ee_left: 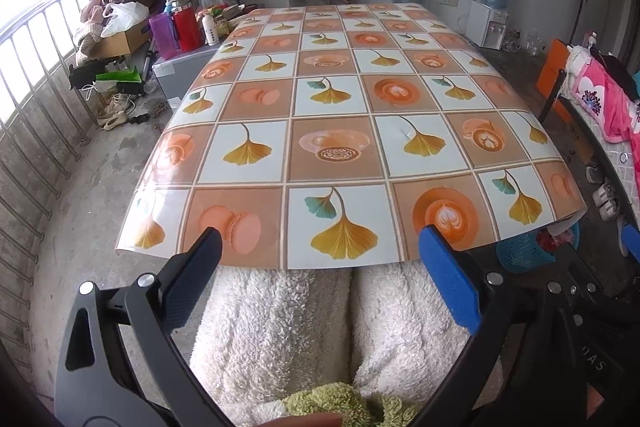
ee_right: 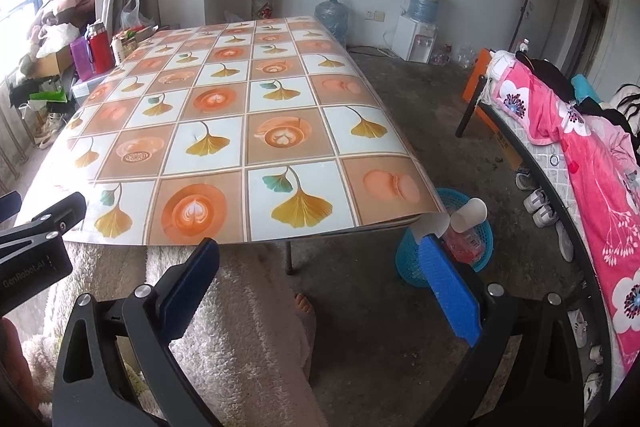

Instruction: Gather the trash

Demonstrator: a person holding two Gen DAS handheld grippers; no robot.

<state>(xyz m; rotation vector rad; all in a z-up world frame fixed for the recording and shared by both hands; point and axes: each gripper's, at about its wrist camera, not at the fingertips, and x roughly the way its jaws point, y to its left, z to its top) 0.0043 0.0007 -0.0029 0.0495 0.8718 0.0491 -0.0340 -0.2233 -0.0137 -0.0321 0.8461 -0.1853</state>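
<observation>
The table (ee_left: 328, 131) carries a checked cloth printed with ginkgo leaves and coffee cups, and no loose trash shows on it. Under its right corner stands a blue mesh basket (ee_right: 408, 259) (ee_left: 520, 255) holding two white paper cups (ee_right: 470, 215) and a red wrapper (ee_right: 466, 245). My left gripper (ee_left: 320, 247) hangs open at the table's near edge, above a lap in white fleece. My right gripper (ee_right: 320, 251) is open too, with nothing between its fingers; its blue fingertip lies just left of the basket in the right wrist view.
A bed with a pink flowered blanket (ee_right: 580, 131) runs along the right, shoes (ee_right: 540, 207) beside it. Bottles (ee_left: 186, 25) and bags crowd a low cabinet at the left by the railing. A water dispenser (ee_right: 416, 35) stands at the back wall. A bare foot (ee_right: 302, 305) rests near the table leg.
</observation>
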